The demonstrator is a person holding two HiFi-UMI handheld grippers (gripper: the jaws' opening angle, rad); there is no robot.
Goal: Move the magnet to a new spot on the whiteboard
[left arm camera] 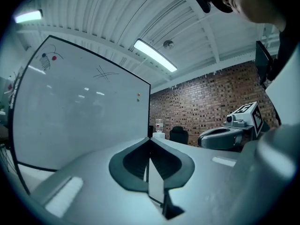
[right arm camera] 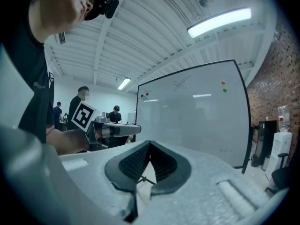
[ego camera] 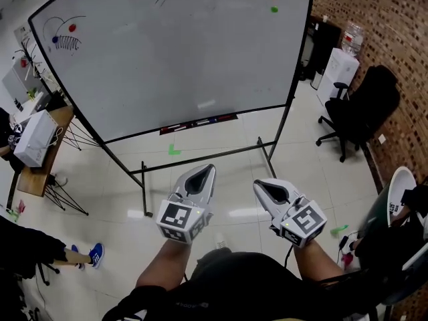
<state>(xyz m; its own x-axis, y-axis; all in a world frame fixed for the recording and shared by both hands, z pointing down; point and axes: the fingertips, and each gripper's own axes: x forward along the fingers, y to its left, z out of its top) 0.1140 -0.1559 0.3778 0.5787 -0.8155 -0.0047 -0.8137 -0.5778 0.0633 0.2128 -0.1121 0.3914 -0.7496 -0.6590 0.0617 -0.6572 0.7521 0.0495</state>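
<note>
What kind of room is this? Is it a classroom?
It looks more like an office or workshop room than a classroom. There is a big whiteboard on a stand, a black office chair and a water cooler by a brick wall.

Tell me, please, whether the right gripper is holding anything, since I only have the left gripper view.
Observer: No. In the right gripper view, the right gripper has its jaws together with nothing between them.
Operator: Thank you. How do the two grippers stand relative to the whiteboard?
Observer: The head view shows the left gripper and the right one side by side, low in front of the person. Both are well short of the whiteboard, with open floor between.
Operator: Is there anything on that floor I should know about?
Observer: A green tape mark lies on the tiles just in front of the board's stand.
</note>
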